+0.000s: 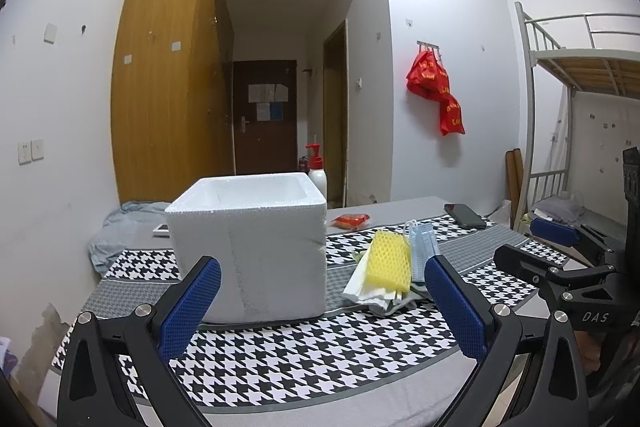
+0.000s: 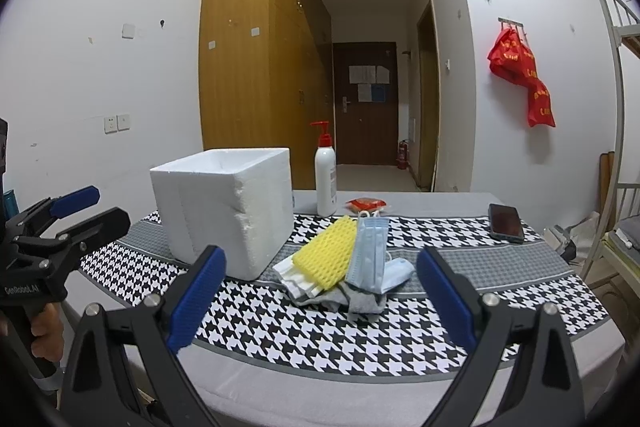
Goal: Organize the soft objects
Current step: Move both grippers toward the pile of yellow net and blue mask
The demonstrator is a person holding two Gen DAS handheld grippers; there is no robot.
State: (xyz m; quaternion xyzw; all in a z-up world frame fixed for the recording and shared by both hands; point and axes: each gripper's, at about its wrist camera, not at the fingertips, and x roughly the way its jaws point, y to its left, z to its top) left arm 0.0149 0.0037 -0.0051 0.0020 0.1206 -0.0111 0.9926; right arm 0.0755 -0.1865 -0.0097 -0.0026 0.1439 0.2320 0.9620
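Note:
A pile of soft items lies on the houndstooth cloth: a yellow foam net (image 2: 328, 253) (image 1: 390, 261), blue face masks (image 2: 370, 251) (image 1: 422, 249), white folded tissue (image 2: 294, 273) and a grey cloth (image 2: 352, 301). A white foam box (image 2: 224, 209) (image 1: 250, 245) stands open-topped just left of the pile. My right gripper (image 2: 320, 301) is open, held short of the pile. My left gripper (image 1: 322, 311) is open in front of the box's near face. Each gripper shows at the edge of the other's view, right gripper (image 1: 556, 251) and left gripper (image 2: 88, 207).
A white pump bottle with a red top (image 2: 326, 179) stands behind the box. A red packet (image 2: 366, 203) and a black phone (image 2: 506, 221) lie farther back on the table (image 2: 400, 379). A metal bunk bed (image 1: 580, 75) is to the right, a wall to the left.

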